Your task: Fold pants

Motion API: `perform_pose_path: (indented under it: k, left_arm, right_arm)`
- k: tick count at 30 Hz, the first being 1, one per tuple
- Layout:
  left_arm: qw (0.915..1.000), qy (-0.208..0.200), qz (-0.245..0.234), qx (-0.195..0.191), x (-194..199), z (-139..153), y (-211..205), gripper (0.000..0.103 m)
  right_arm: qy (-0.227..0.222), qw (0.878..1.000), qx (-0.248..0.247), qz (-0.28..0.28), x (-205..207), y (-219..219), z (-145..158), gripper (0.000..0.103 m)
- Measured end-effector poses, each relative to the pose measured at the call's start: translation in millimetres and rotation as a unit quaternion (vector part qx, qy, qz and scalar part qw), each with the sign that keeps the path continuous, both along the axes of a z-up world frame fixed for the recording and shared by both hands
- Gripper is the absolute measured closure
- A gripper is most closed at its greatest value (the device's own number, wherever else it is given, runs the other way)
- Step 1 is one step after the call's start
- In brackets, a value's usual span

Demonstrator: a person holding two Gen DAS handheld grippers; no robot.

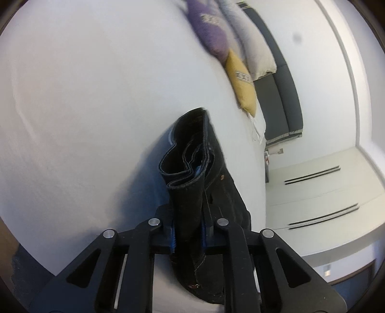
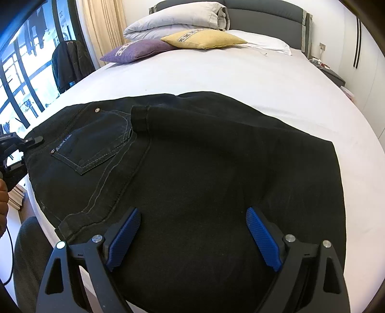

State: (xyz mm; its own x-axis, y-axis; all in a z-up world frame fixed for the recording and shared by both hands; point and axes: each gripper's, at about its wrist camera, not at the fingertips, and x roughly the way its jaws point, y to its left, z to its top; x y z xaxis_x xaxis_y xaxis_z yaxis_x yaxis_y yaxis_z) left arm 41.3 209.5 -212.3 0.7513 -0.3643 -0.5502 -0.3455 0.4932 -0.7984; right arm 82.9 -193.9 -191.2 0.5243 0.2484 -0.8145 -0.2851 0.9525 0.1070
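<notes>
Nearest the lens in the left wrist view, your left gripper [image 1: 188,234] has its jaws pinched tight on a thick bunch of the black pants [image 1: 192,183], w/ the blue pads pressed against the fabric on both sides. The waistband end stands up from the jaws at center frame, layers curled open at the top, a rivet showing low near the bottom edge. White bed [image 1: 84,108] fills the left of that frame; a purple pillow [image 1: 208,31] and yellow pillow [image 1: 241,81] sit upper right, dark headboard [image 1: 288,96] beyond them. In the right wrist view, your right gripper [image 2: 192,234] hovers w/ jaws spread wide, nothing between the blue pads [image 2: 126,237], over the lower middle of the pants. The pants lie folded across the near part of the bed, back pocket [image 2: 93,144] facing up at left center, a leg hem lying just right of it. The left gripper shows at the far left edge of that frame, at the waistband. Pillows and a rolled duvet [image 2: 178,21] sit at top center.
</notes>
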Motion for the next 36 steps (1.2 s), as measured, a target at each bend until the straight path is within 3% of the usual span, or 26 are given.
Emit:
perform_pose_path:
  k: [5, 8, 11, 13, 14, 16, 18, 19, 23, 26, 30, 33, 35, 36]
  left_arm:
    - [0.9961, -0.022, -0.022, 0.083, 8, 44, -26, 0.092]
    - [0.9841, -0.05, -0.052, 0.162, 19, 85, -62, 0.092]
    - [0.9549, -0.091, -0.117, 0.257, 32, 122, -129, 0.092]
    - [0.9292, -0.115, -0.172, 0.307, 38, 129, -184, 0.092]
    - [0.9162, -0.124, -0.209, 0.319, 38, 125, -216, 0.092]
    - [0.8983, -0.125, -0.262, 0.33, 37, 109, -265, 0.091]
    - [0.8798, -0.12, -0.306, 0.344, 35, 90, -304, 0.091]
    - [0.8751, -0.116, -0.319, 0.345, 34, 82, -316, 0.091]
    - [0.864, -0.098, -0.343, 0.355, 39, 61, -341, 0.091]
    - [0.8534, -0.102, -0.342, 0.38, 48, 60, -349, 0.091]
    - [0.8394, -0.108, -0.343, 0.408, 27, 62, -348, 0.091]
    - [0.8269, -0.108, -0.349, 0.428, 7, 57, -353, 0.091]
    - [0.818, -0.11, -0.35, 0.443, 7, 57, -359, 0.091]
    - [0.8128, -0.111, -0.349, 0.453, 5, 58, -362, 0.091]
  right_arm:
    - [0.018, 0.998, 0.055, -0.016, 5, -15, 9, 0.018]
    - [0.022, 0.994, 0.105, -0.035, 9, -32, 25, 0.018]
    - [0.031, 0.982, 0.185, -0.04, 19, -52, 43, 0.018]
    - [0.061, 0.966, 0.247, -0.044, 33, -66, 48, 0.018]
    - [0.075, 0.958, 0.273, -0.045, 39, -72, 48, 0.018]
    - [0.114, 0.932, 0.34, -0.047, 56, -87, 47, 0.018]
    - [0.145, 0.917, 0.369, -0.053, 68, -96, 46, 0.018]
    - [0.157, 0.912, 0.376, -0.05, 75, -99, 46, 0.018]
    - [0.17, 0.912, 0.373, -0.011, 86, -93, 56, 0.017]
    - [0.197, 0.907, 0.372, -0.004, 95, -84, 49, 0.017]
    - [0.225, 0.899, 0.376, -0.001, 107, -71, 37, 0.017]
    - [0.226, 0.91, 0.348, 0.009, 113, -56, 38, 0.02]
    - [0.221, 0.922, 0.318, 0.023, 117, -47, 42, 0.036]
    - [0.216, 0.929, 0.3, 0.032, 118, -44, 44, 0.054]
